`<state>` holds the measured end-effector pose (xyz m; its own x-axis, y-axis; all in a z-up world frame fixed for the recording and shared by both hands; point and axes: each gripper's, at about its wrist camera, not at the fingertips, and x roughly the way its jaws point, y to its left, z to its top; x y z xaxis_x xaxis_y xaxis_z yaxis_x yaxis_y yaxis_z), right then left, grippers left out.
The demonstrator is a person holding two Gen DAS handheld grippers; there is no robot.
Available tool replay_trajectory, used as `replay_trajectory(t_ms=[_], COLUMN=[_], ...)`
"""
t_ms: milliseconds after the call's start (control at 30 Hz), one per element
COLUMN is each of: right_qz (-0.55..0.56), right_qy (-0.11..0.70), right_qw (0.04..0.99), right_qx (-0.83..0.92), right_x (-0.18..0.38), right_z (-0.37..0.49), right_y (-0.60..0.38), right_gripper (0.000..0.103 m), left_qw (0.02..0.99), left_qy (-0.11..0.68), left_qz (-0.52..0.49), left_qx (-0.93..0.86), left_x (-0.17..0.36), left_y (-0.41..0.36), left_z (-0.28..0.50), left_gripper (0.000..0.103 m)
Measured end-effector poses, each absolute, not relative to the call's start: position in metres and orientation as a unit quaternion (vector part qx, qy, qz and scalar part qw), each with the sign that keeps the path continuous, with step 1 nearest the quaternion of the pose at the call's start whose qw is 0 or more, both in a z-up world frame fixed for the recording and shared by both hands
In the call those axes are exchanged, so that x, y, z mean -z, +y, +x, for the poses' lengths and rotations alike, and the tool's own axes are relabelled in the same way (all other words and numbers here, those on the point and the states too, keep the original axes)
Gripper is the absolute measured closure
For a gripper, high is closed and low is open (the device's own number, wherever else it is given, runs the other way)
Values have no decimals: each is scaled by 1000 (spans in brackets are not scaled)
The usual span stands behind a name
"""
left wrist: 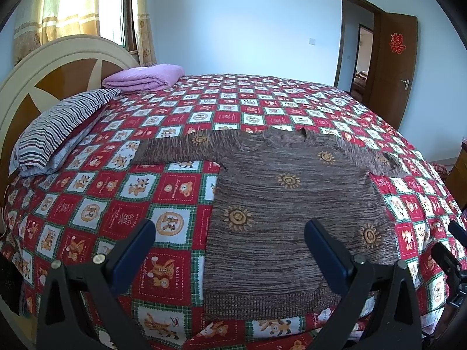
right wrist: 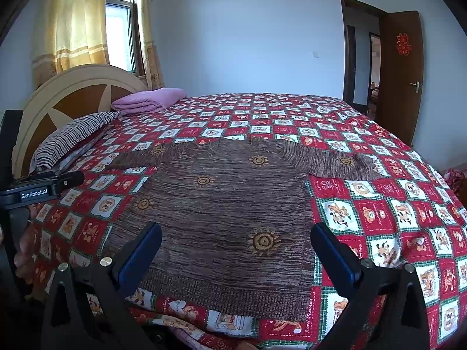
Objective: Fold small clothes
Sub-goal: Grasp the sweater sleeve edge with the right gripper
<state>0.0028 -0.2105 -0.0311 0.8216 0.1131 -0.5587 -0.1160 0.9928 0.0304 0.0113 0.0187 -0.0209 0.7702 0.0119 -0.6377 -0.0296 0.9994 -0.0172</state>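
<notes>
A brown knitted sweater (left wrist: 292,204) with sun motifs lies flat on the bed (left wrist: 146,218), over a red checked bedspread, sleeves spread to either side, neckline toward the far edge and hem toward the viewer. Its long axis runs from hem to neckline, directly away from both tools. The left tool (left wrist: 230,259) hangs released, fingers wide apart, above the hem's left part; the sweater's left edge falls between its fingers. The right tool (right wrist: 236,259) is likewise released and holds nothing, straddling the hem's right corner. Each tool is thus nearer its own side of the hem, and neither appears to touch the knit. The left sleeve (left wrist: 181,148) points toward the striped pillow (left wrist: 58,134); the right sleeve (right wrist: 335,160) points toward the door side. Folding has apparently not begun.
</notes>
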Motion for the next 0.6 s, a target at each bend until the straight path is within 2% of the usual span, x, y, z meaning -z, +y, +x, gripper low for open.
replay_trajectory(t_ms=[333, 600], right_qz=[8, 58], right_qy=[299, 330], right_qw=[948, 941], right_qx=[-106, -42], right_x=[44, 69], right_z=[17, 68], right_y=[-222, -293], right_gripper=[1, 1], left_qw=[936, 924], left_qy=[351, 381], left_qz=[-5, 12], left_qx=[-13, -34], left_x=[35, 59], left_y=[19, 18], left_z=[34, 87], left_gripper=[0, 0])
